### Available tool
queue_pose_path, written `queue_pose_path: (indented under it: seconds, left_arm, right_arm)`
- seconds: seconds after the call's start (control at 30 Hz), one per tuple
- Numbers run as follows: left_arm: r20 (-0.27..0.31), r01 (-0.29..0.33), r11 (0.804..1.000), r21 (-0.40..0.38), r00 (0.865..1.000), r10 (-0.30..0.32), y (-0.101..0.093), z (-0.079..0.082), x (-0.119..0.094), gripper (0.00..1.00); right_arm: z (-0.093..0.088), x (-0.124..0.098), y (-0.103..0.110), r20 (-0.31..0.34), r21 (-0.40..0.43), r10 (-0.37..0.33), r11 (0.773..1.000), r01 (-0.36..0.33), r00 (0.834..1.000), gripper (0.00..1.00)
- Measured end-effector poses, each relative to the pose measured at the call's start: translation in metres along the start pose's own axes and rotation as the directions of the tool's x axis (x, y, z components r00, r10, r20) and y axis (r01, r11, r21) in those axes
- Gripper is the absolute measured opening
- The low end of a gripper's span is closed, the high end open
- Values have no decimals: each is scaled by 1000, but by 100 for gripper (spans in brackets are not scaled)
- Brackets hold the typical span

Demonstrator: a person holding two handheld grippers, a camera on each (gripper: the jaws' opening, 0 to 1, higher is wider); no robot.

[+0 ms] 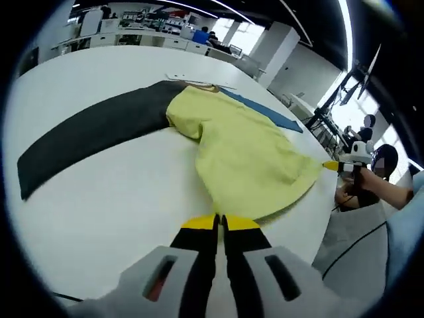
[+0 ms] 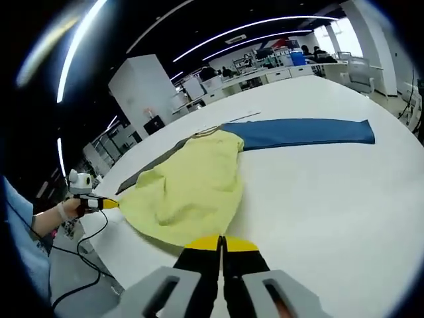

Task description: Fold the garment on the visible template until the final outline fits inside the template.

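A yellow garment (image 1: 245, 149) (image 2: 192, 189) lies bunched on a white table (image 1: 99, 205) (image 2: 331, 199). It lies across a long dark grey strip (image 1: 93, 129) (image 2: 142, 172) and a long blue strip (image 1: 265, 109) (image 2: 305, 131), both flat on the table. My left gripper (image 1: 220, 222) (image 2: 112, 203) is shut at the garment's near hem, at its corner in the right gripper view. My right gripper (image 2: 220, 243) (image 1: 329, 165) is shut at the hem's other corner. The cloth between the jaws is hidden.
The table edge runs close behind both grippers (image 1: 311, 225) (image 2: 126, 265). A person's hand (image 1: 364, 189) (image 2: 56, 215) holds each gripper off the edge. A dark cable (image 2: 86, 258) hangs below. Desks and chairs (image 1: 165, 36) stand far behind.
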State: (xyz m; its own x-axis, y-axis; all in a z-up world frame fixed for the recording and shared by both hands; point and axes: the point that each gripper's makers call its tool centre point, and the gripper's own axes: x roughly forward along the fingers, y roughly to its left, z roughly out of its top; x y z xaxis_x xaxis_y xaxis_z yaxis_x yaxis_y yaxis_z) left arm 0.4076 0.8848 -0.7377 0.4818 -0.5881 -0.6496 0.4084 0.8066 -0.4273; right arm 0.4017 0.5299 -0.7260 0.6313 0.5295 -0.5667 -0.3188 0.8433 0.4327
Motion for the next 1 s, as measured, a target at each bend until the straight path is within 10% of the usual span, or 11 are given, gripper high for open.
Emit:
queue_pose_path:
  seconds: [1.0]
  left_arm:
    - [-28, -40, 985, -171, 999, 35, -2, -54, -10, 0]
  right_arm:
    - [-37, 8, -15, -72, 50, -9, 999, 13, 997, 0]
